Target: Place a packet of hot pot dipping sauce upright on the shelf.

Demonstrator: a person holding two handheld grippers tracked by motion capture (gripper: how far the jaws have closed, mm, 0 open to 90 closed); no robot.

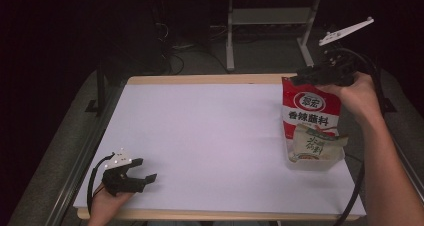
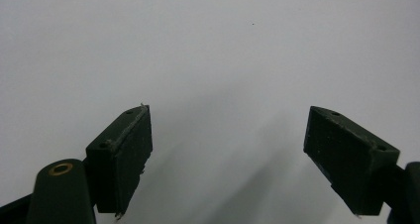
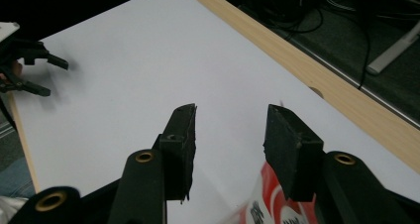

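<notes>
Right hand-held gripper [image 1: 300, 79] is hovering over the far right part of the counter [image 1: 210, 131], right at the top edge of the red pouch [image 1: 309, 111]. Its jaws are standing apart w/ nothing pressed between the pads; in the right gripper view the right hand-held gripper [image 3: 229, 135] is looking down past its 2 black jaws, and the red pouch [image 3: 267, 204] is sitting just below and behind them, blurred, not clamped. Pouch is standing upright in a clear container [image 1: 312, 162] near the counter's right edge, approx mid-depth, w/ a smaller pale green-and-white packet [image 1: 316, 145] leaning in front of it in the same container.

Left hand-held gripper [image 1: 142, 172] is resting low at the near left corner of the counter, well apart from the pouch. In the left gripper view its jaws are spread wide, left hand-held gripper [image 2: 228, 149], w/ bare white counter surface [image 2: 208, 45] between them, gripping nothing. It's also showing far off in the right gripper view, at the left edge.
</notes>
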